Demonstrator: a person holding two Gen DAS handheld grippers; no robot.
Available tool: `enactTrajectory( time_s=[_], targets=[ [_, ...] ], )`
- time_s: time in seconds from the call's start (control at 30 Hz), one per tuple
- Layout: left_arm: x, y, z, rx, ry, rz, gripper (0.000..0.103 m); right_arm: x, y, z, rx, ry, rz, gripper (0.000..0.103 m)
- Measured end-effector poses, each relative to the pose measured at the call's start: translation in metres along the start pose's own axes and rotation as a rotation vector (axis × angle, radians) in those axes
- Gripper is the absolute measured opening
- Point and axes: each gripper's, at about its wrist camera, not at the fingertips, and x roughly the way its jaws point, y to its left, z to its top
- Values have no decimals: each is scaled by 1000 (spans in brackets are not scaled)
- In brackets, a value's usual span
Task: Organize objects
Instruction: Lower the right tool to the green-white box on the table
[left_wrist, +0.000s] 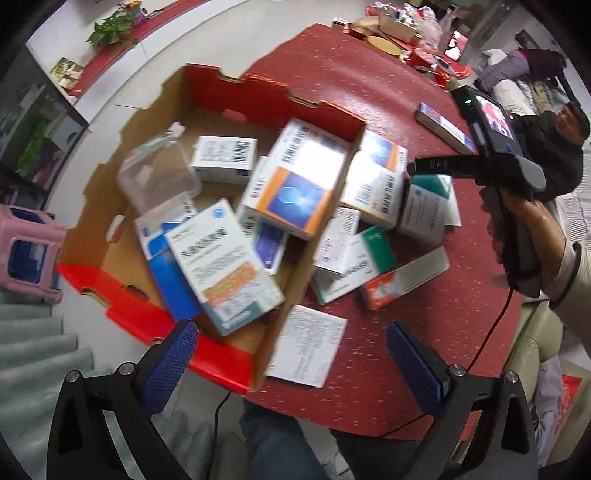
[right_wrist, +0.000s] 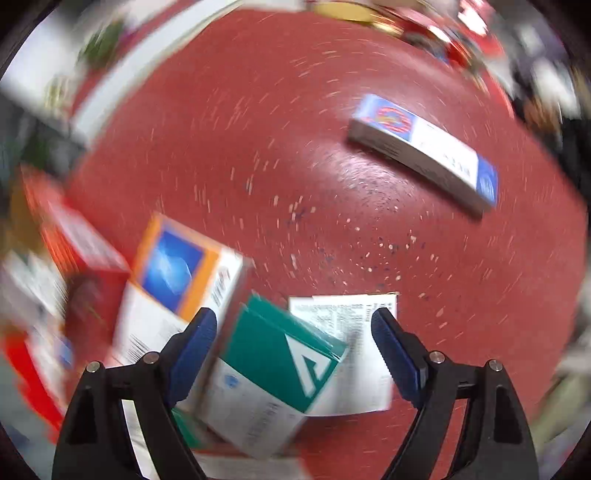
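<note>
1. Left wrist view: the left gripper (left_wrist: 291, 354) hangs with its blue-padded jaws spread wide and nothing between them, above the near corner of a shallow cardboard tray with red outer walls (left_wrist: 207, 352). The tray sits on a round red speckled table (left_wrist: 369, 85) and already contains several medicine cartons and a clear plastic case (left_wrist: 159, 177).
2. Outside the tray's right wall, more cartons lie heaped, among them a long red-and-white carton (left_wrist: 404, 278). The right gripper's black body reaches in over this heap.
3. Right wrist view, blurred by motion: the right gripper (right_wrist: 293, 341) is wide open and holds nothing. A green-and-white carton (right_wrist: 280, 373) lies tilted between its pads, touching neither as far as I can tell.
4. Judgement: to grasp well, square the pads to the carton's flat sides, settle first, then close gently.
</note>
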Motion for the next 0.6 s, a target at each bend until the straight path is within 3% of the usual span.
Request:
enactTrajectory(
  time_s=[0.03,0.13,0.27,0.37,0.6],
  targets=[
    [0,-3,0,3,0,-4,103,-2,-4,9,87,-21,33,86],
    [-7,-6,-4,11,-8,6,103,4,9,32,152,-47,69,86],
    [-19,5,-12,-16,-13,36,103,26,48,57,72,-30,36,86],
    [-22,18,-17,-43,-5,53,103,47,71,57,-46,29,-57,86],
    [-16,22,-12,-49,1,26,103,46,42,31,-113,63,-161,86]
  ],
)
